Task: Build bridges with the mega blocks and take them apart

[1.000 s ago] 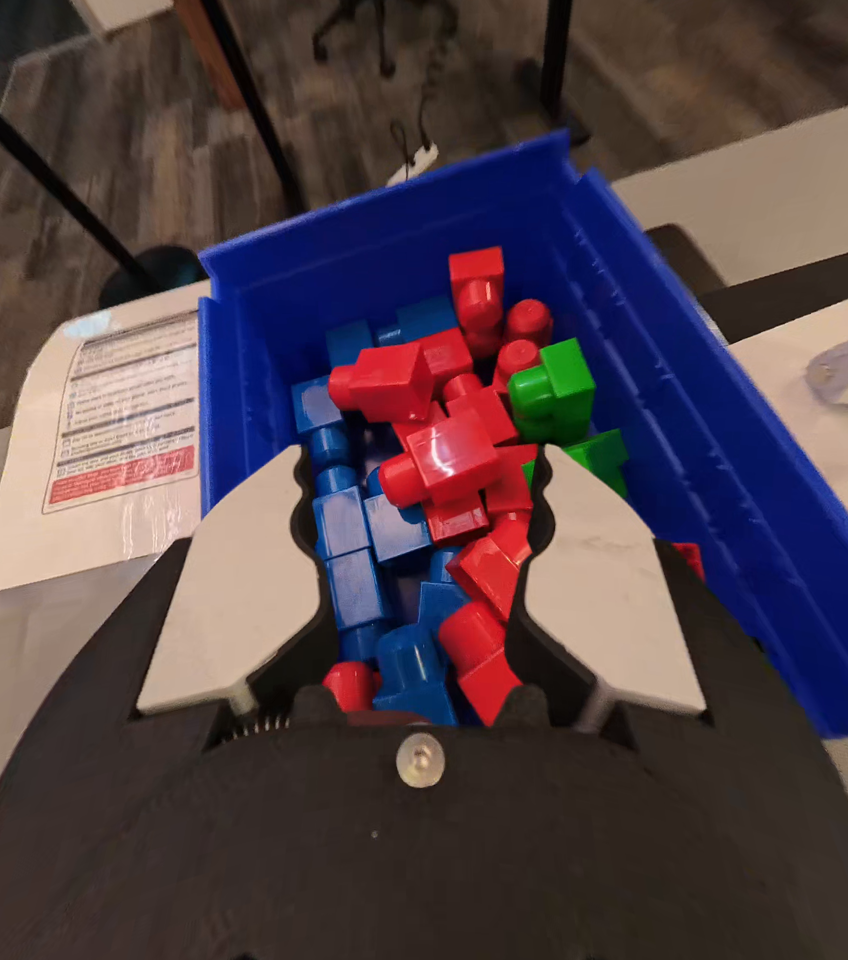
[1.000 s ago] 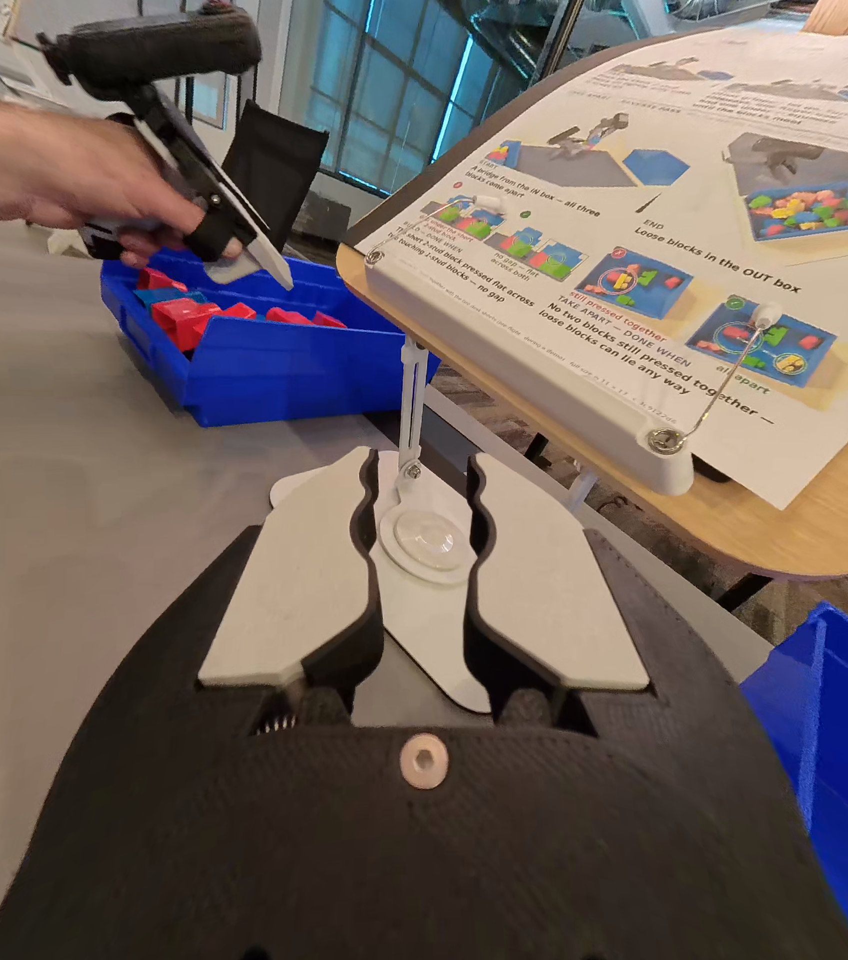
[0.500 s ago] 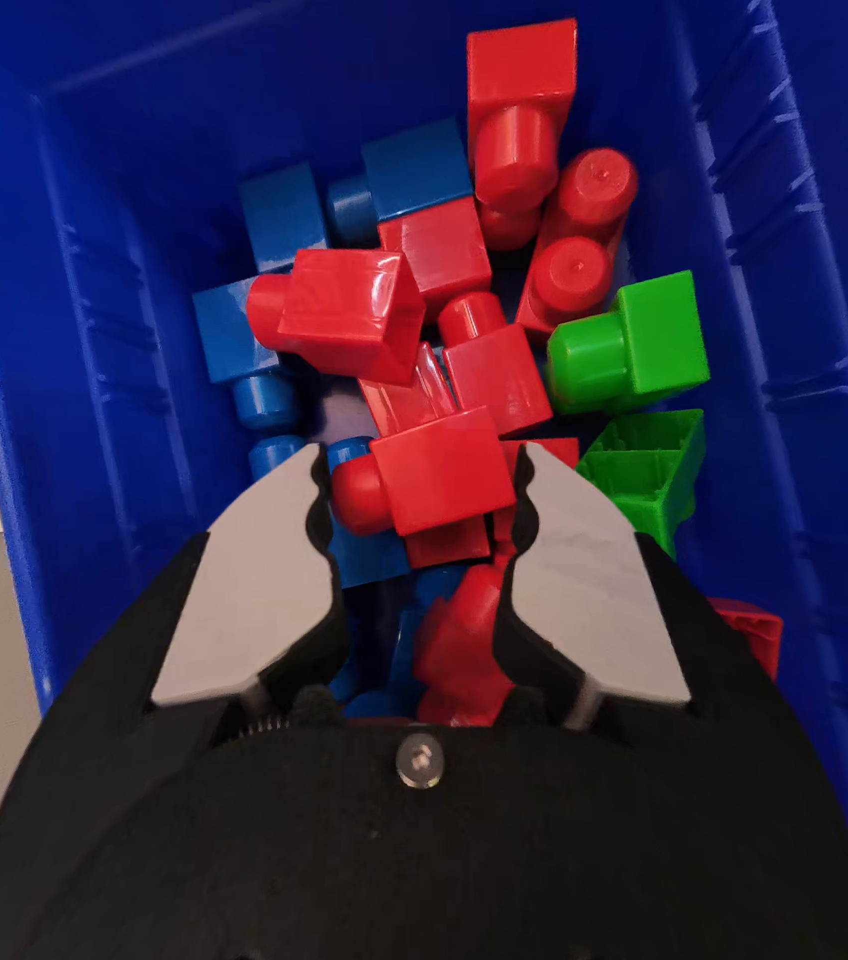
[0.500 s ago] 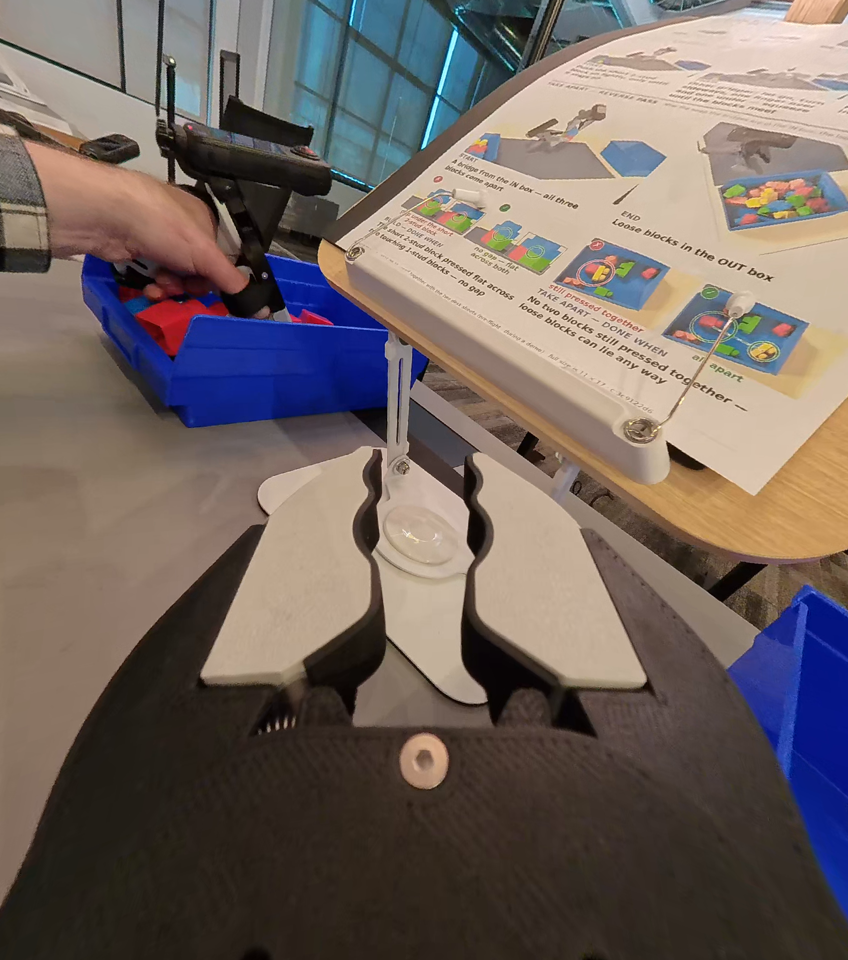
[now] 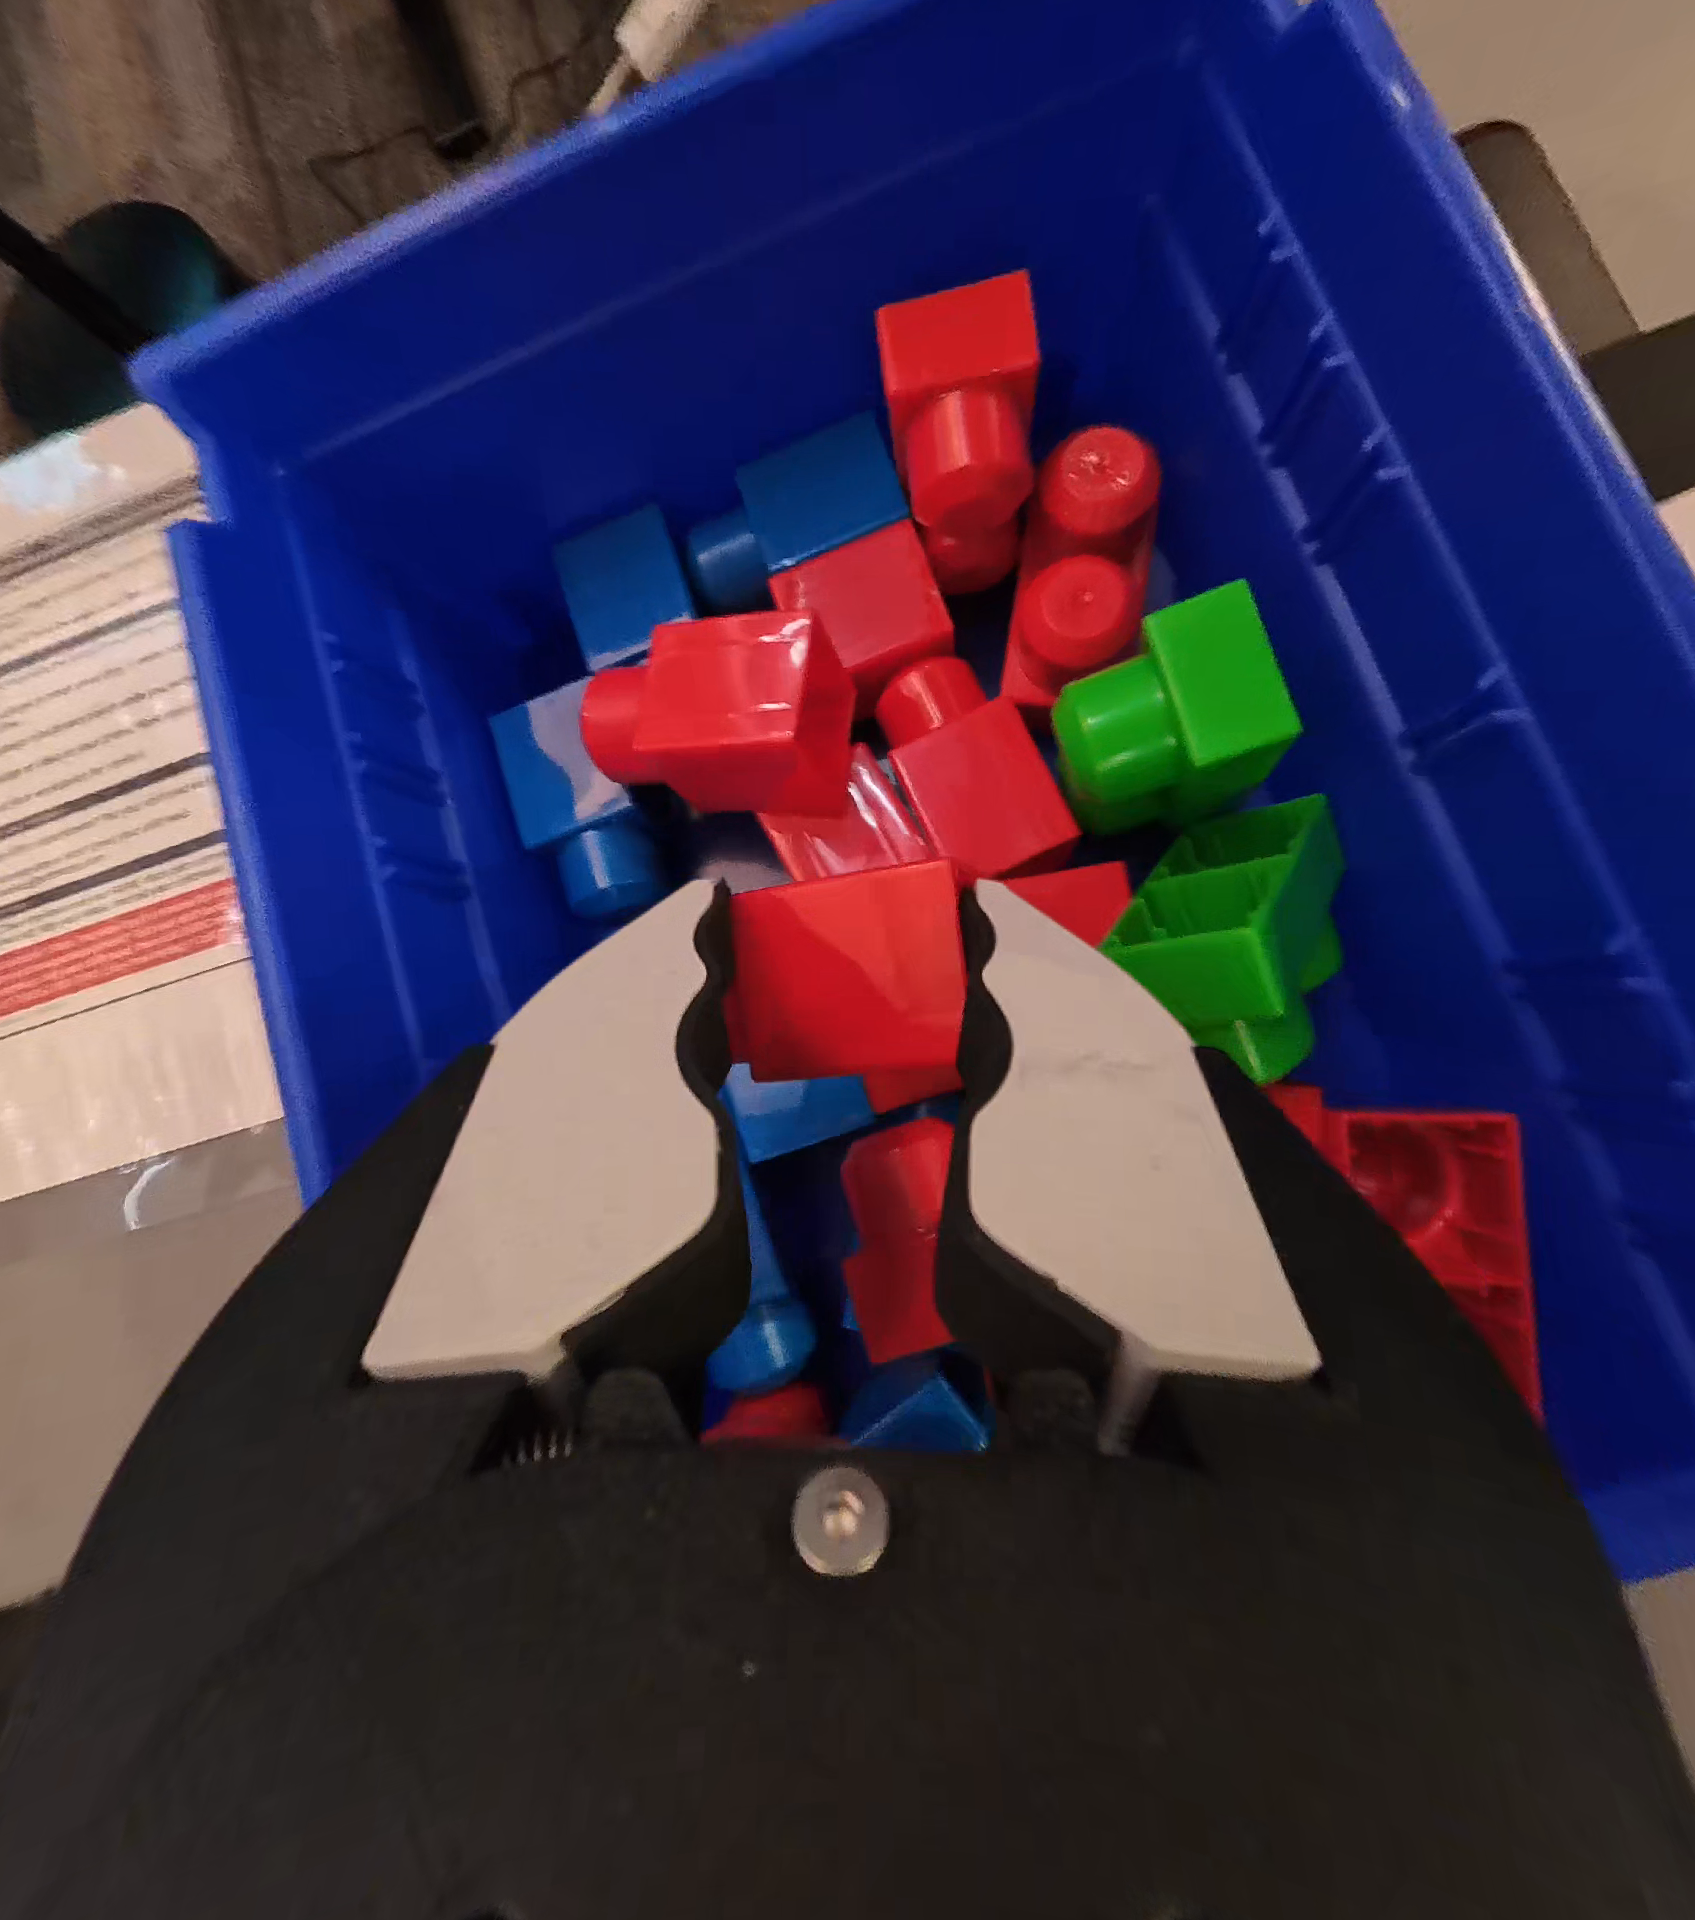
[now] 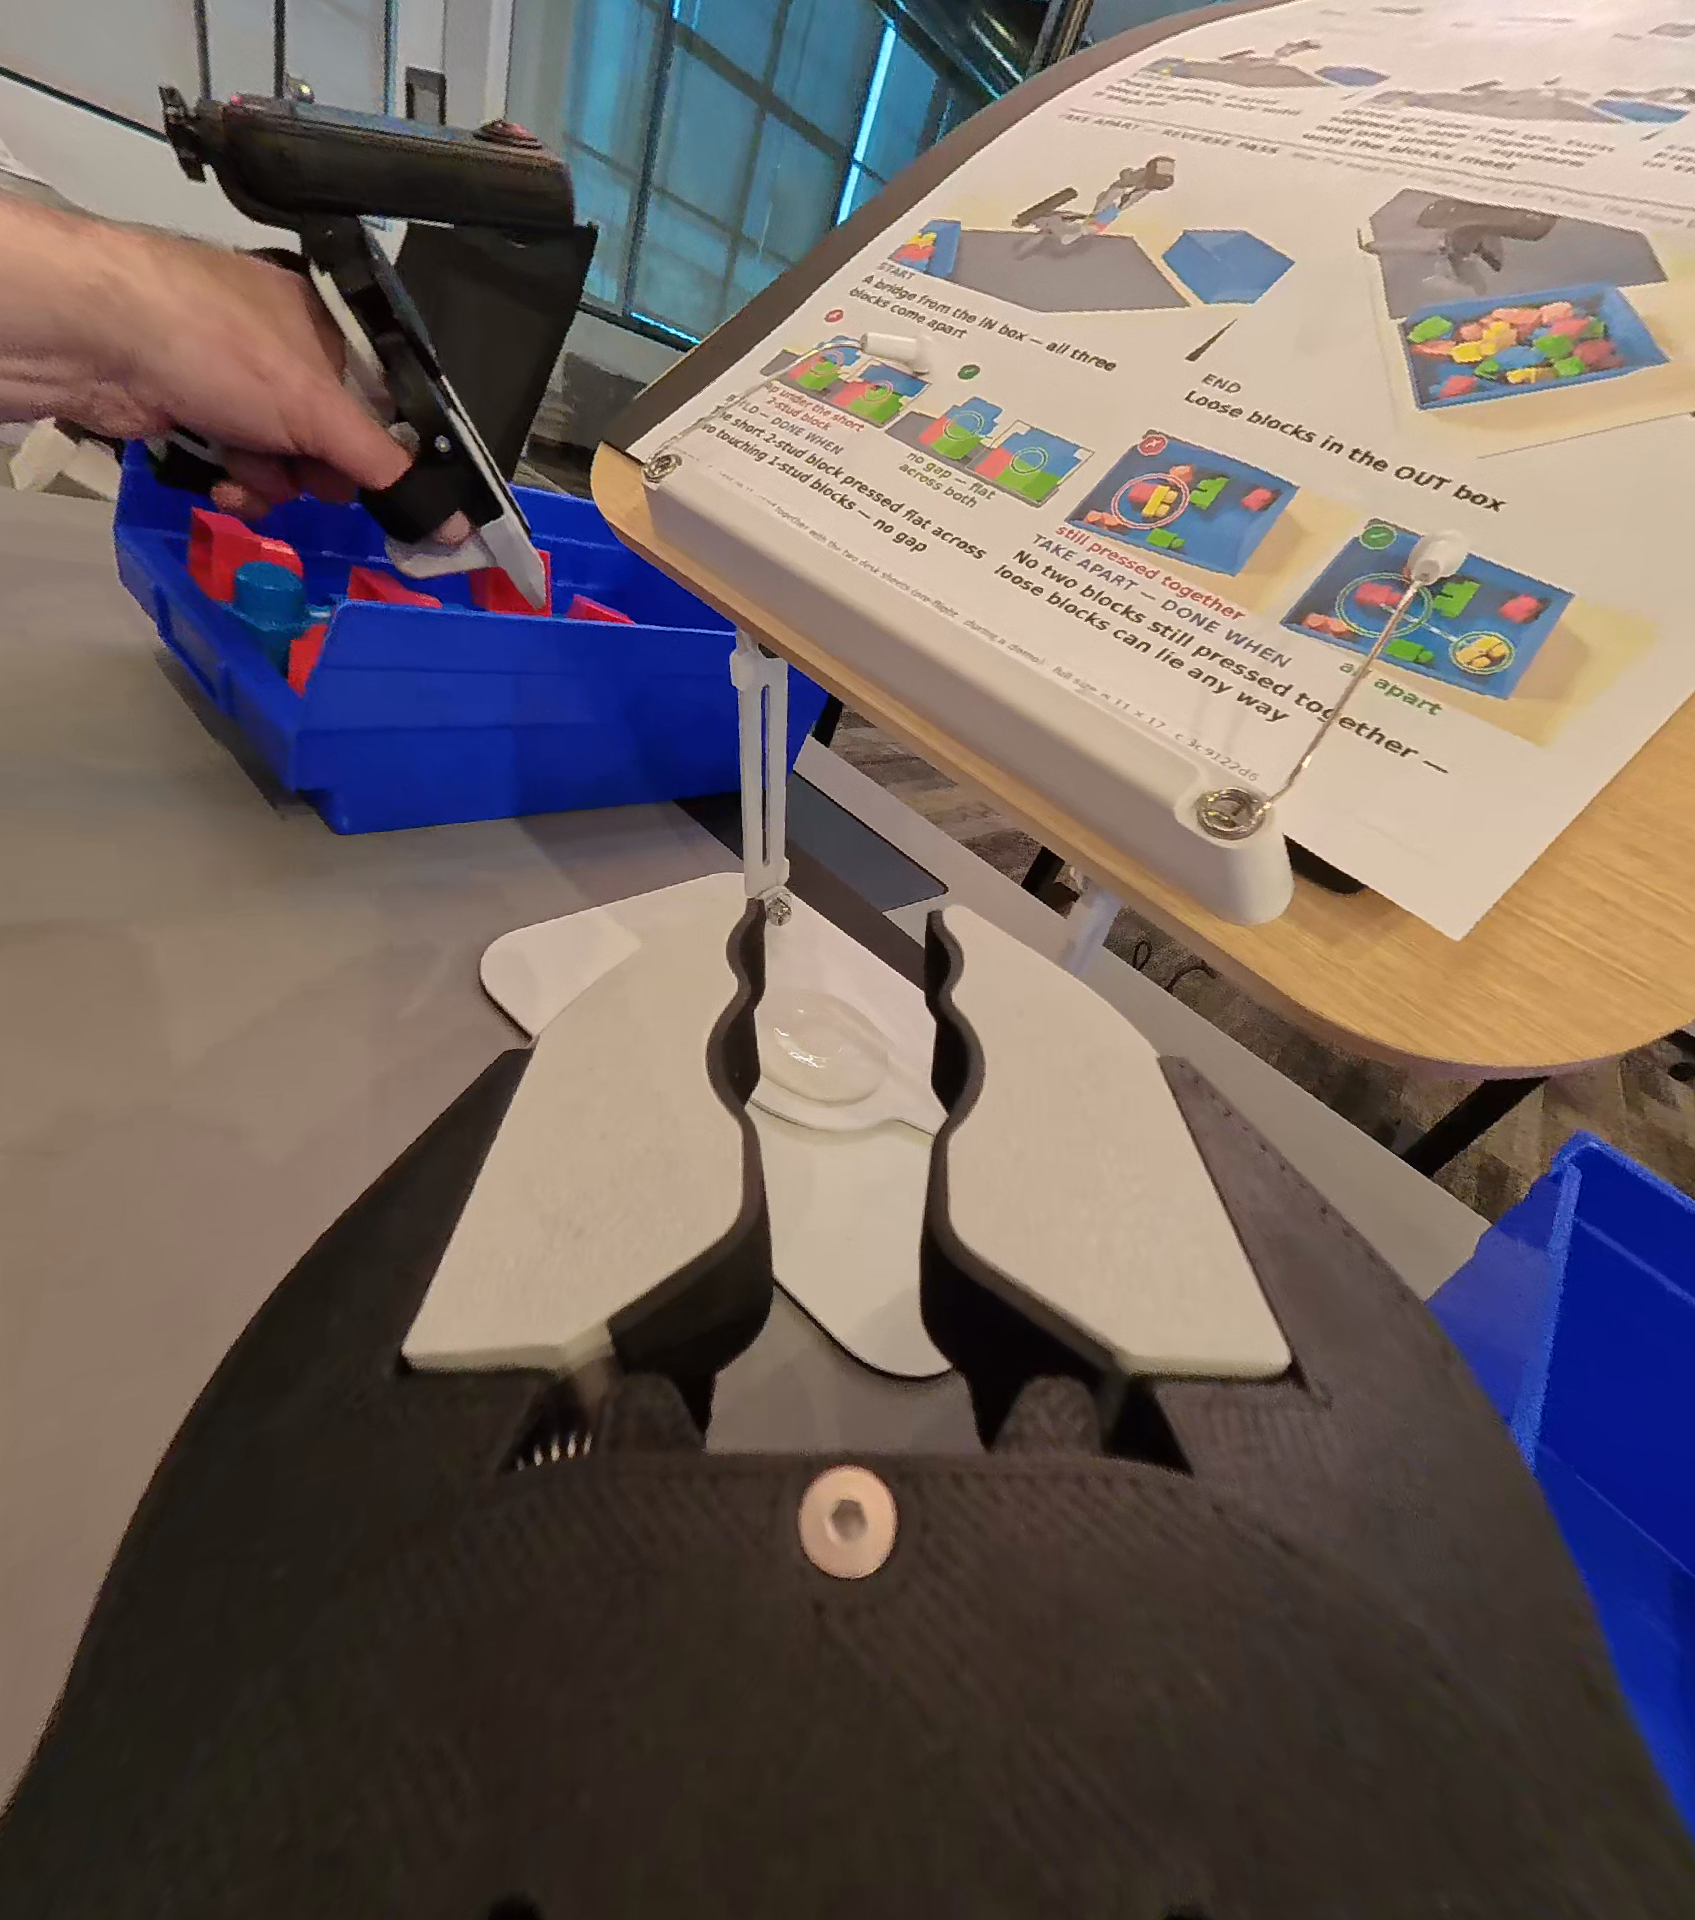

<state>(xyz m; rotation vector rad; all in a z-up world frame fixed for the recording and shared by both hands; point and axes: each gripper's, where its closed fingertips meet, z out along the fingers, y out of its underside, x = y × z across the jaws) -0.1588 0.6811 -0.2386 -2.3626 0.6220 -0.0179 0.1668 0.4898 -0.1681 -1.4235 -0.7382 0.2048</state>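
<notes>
The left gripper (image 5: 843,971) is closed about halfway on 1 red block (image 5: 848,977), both pads pressed to its sides, above the heap in the blue bin (image 5: 1445,727) at the far left of the table. The right gripper (image 6: 838,1023) waits partly open and holds nothing, over the white stand base (image 6: 562,951). A sound lift likely goes straight up, squeeze steady, clear of the neighbouring green blocks (image 5: 1227,935).

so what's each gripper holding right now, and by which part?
Left gripper clamps a red block by its two opposite flat sides, over the blue bin. Right gripper holds nothing; its fingers stand apart.
</notes>
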